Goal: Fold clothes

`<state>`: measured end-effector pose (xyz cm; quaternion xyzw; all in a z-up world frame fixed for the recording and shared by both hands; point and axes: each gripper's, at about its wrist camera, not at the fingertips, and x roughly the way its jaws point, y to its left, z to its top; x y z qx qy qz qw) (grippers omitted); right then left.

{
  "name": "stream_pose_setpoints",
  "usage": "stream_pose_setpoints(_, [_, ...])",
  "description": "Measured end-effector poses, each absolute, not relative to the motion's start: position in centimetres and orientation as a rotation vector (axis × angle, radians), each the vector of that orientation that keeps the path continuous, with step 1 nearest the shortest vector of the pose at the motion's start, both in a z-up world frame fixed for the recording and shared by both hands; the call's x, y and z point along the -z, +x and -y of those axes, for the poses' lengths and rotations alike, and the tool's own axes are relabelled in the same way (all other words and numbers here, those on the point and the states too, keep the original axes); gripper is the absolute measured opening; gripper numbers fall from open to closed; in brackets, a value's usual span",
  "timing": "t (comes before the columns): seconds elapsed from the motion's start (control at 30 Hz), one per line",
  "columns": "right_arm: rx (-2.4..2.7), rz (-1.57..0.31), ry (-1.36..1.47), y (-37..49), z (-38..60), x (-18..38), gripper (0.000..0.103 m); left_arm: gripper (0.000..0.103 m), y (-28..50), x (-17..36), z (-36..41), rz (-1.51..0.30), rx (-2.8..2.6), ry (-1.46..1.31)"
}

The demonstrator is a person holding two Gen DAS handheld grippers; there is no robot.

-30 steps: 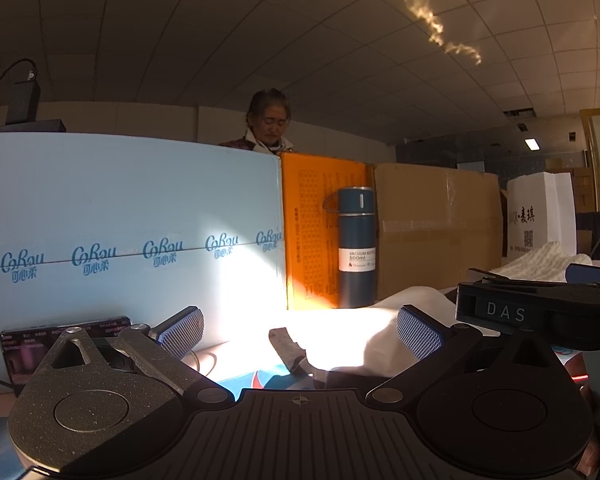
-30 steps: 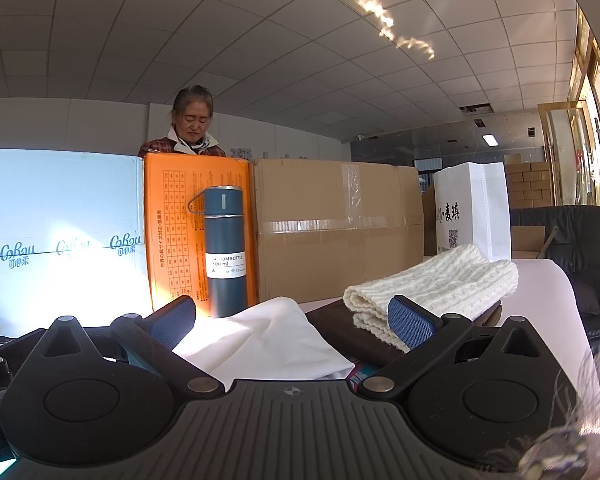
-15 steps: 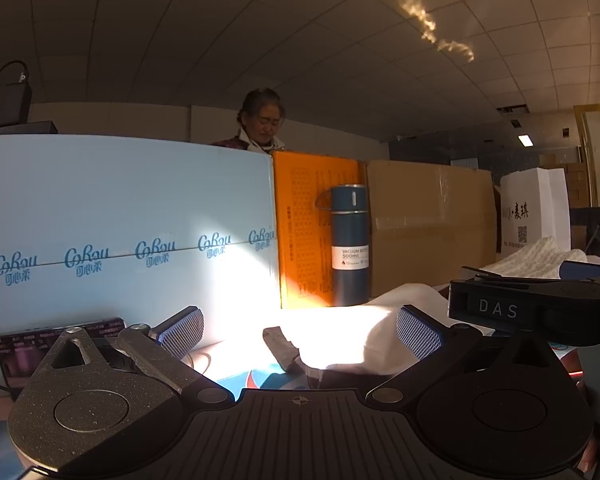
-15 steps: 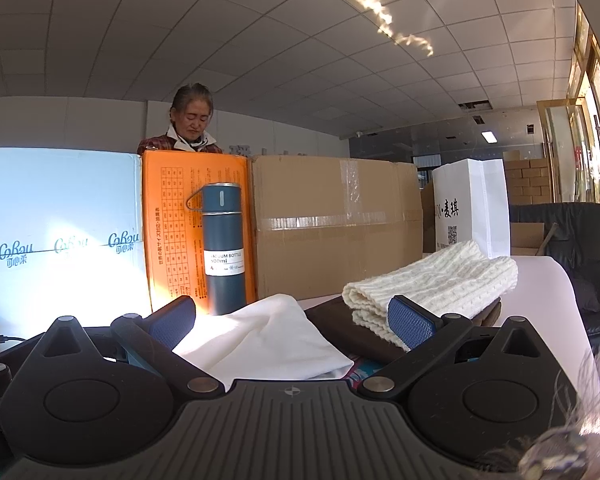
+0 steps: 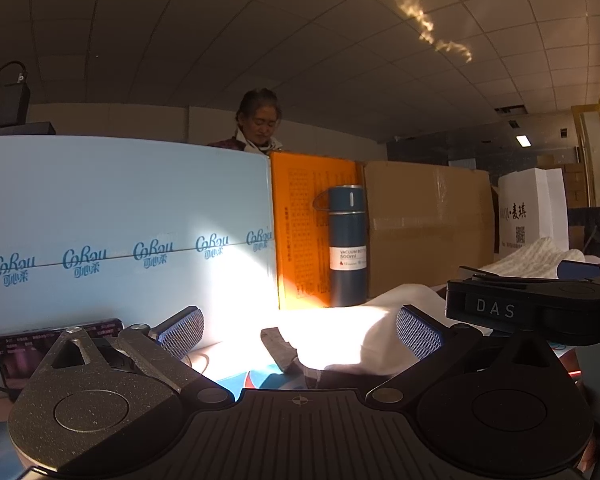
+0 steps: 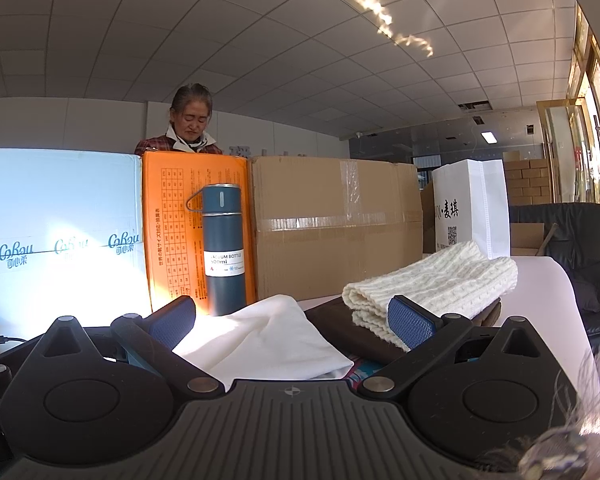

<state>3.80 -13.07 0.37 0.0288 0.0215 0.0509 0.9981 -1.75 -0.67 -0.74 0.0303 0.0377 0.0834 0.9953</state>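
A white cloth (image 6: 268, 340) lies bunched on the table in front of both grippers; it also shows sunlit in the left wrist view (image 5: 348, 332). A folded cream knit sweater (image 6: 432, 284) rests on a dark brown garment (image 6: 340, 328) to the right. My left gripper (image 5: 298, 330) is open and empty, level with the near edge of the white cloth. My right gripper (image 6: 292, 318) is open and empty, its fingers either side of the white cloth. The right gripper's body, marked DAS, shows at the right of the left wrist view (image 5: 532, 308).
A blue vacuum bottle (image 6: 222, 248) stands at the back against an orange box (image 6: 172, 220). A light blue box (image 5: 120, 224), a cardboard box (image 6: 332, 224) and a white bag (image 6: 468, 208) line the back. A person (image 6: 190, 120) stands behind. A phone (image 5: 56, 340) lies left.
Both views have shifted slightly; the scene has slid a little down and left in the left wrist view. Both grippers stay open and the clothes have not moved.
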Motion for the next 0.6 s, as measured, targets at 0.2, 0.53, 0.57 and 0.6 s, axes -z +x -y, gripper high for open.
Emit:
stream_pose_setpoints(0.2, [-0.102,-0.043,0.058,3.81,13.08,-0.37,0.103,0.103,-1.78,0.71,0.64,-0.077,-0.165,0.058])
stream_pose_setpoints(0.53, [-0.103,-0.043,0.058,3.85,13.09,-0.38,0.103,0.103,-1.81,0.72,0.54,-0.074,-0.169,0.052])
stream_pose_setpoints(0.57, [-0.104,-0.043,0.058,3.86,13.09,-0.38,0.103,0.103,-1.82,0.73,0.52,-0.073,-0.172,0.052])
stream_pose_setpoints(0.6, [-0.104,-0.043,0.058,3.87,13.08,-0.38,0.103,0.103,-1.83,0.73,0.50,-0.072,-0.175,0.051])
